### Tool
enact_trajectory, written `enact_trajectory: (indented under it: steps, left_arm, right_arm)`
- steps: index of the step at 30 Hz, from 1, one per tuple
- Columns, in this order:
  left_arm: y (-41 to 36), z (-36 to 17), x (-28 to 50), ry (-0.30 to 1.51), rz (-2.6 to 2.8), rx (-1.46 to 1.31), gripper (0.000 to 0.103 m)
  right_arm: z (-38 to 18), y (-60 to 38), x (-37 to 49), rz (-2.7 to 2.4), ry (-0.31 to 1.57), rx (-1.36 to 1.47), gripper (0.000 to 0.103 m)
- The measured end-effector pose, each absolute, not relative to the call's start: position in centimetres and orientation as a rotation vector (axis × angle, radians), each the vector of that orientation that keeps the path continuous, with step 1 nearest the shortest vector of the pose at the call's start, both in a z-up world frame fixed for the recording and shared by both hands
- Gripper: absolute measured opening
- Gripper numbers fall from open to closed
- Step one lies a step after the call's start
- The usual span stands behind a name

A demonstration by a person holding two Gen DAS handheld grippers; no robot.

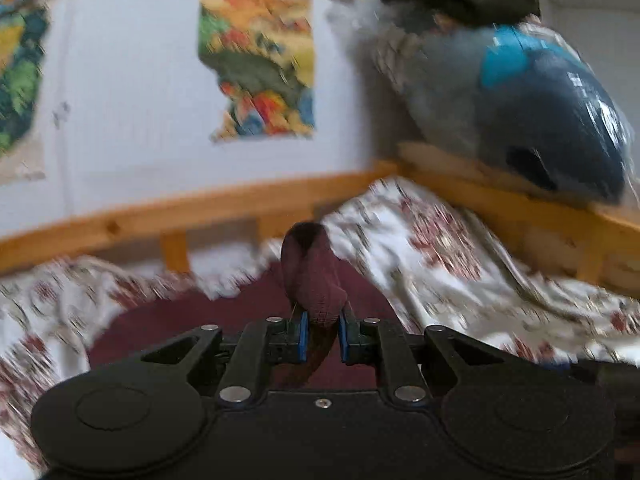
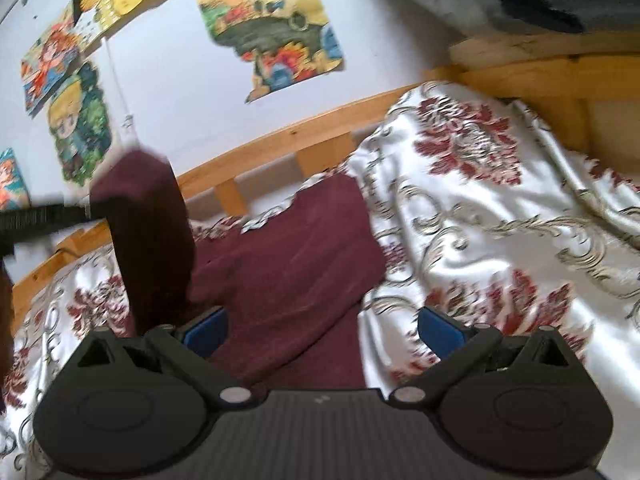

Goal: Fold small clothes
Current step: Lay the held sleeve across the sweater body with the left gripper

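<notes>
- The left tool was clenched on a fold of the maroon garment. The knit cloth bunched up into a soft lump between the blue pads and stood up above them.
- In the right wrist view, that same lifted piece hung like a thick, rounded column on the left, with a black ridged bar reaching in to it from the left edge.
- The right tool was released: jaws spread wide, nothing between them, hovering over the garment.
- The rest of the maroon cloth lay flat-ish and wrinkled on the bed, on top of a shiny white bedspread with red floral and grey scroll patterns, pretty rumpled.
- A pale wooden bed frame ran behind it, slatted rail and all.
- Colourful cartoon posters were stuck on the white wall, edges torn.
- A bulgy blue-grey bundle in clear plastic wrap sat on the frame's ledge.
</notes>
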State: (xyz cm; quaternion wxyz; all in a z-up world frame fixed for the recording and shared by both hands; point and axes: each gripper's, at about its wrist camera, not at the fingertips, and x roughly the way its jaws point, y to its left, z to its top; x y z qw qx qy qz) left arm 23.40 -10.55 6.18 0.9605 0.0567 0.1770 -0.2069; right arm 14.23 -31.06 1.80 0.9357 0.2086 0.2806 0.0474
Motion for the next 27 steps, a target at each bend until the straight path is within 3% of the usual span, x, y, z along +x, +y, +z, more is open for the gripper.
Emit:
enact_trajectory:
  steps: [7,15,22,27]
  left_arm:
    - [-12.0,0.5,22.8,0.516,-0.464,0.099,0.017]
    - [-10.5,-1.6,22.0,0.620,-0.471,0.041,0.028]
    - [-9.0,-1.9,20.9,0.647,-0.492,0.002,0.065]
    - [-6.1,-1.8,20.9,0.660,-0.383,-0.006,0.069]
  right_arm:
    - [1.4,-33.1,14.7,0.073,0.554,0.455,0.103]
    - [0.5,-32.7,15.2,0.097,0.577,0.449,0.103]
    - [-0.2,-32.0,15.4,0.136,0.599,0.439,0.103]
    - [-1.0,-30.7,15.7,0.200,0.646,0.417,0.103]
